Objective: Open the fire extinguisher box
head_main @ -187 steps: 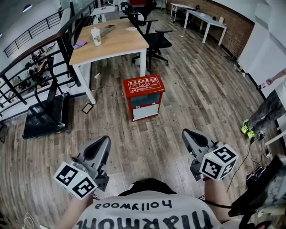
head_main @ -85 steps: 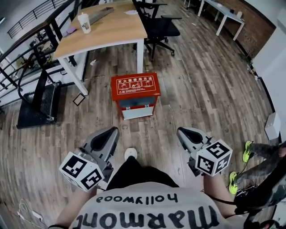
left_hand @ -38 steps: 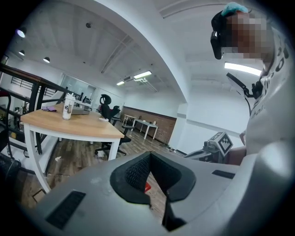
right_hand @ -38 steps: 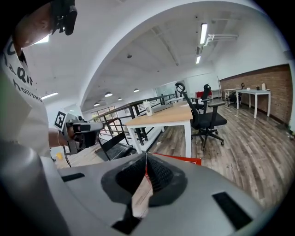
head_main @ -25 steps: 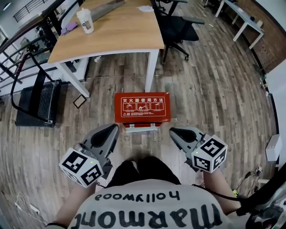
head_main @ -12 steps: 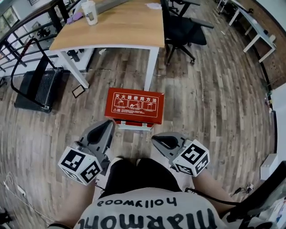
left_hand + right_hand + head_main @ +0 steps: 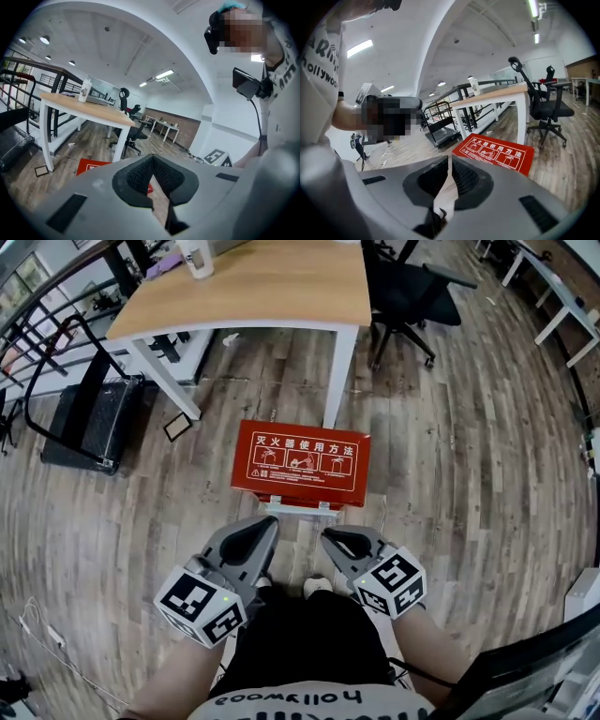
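Observation:
The red fire extinguisher box (image 7: pixel 302 463) stands on the wood floor just in front of me, its lid with white print facing up and down flat. My left gripper (image 7: pixel 267 522) and right gripper (image 7: pixel 330 536) hover side by side above the floor on the near side of the box, pointing at it without touching it. Both are shut with nothing between their jaws. In the left gripper view the box (image 7: pixel 92 166) shows low on the left, past the shut left gripper (image 7: pixel 151 158). In the right gripper view the lid (image 7: pixel 497 153) lies beyond the shut right gripper (image 7: pixel 449 158).
A wooden desk (image 7: pixel 253 282) with white legs stands right behind the box, one leg (image 7: pixel 337 381) close to its back edge. A black office chair (image 7: pixel 412 292) is at the back right. A black machine (image 7: pixel 89 423) and a small frame (image 7: pixel 176 426) lie on the floor at left.
The view has drawn nearer to the box. Both grippers have come closer together and now point at the box's near side; the left one has shifted right. Both stay shut.

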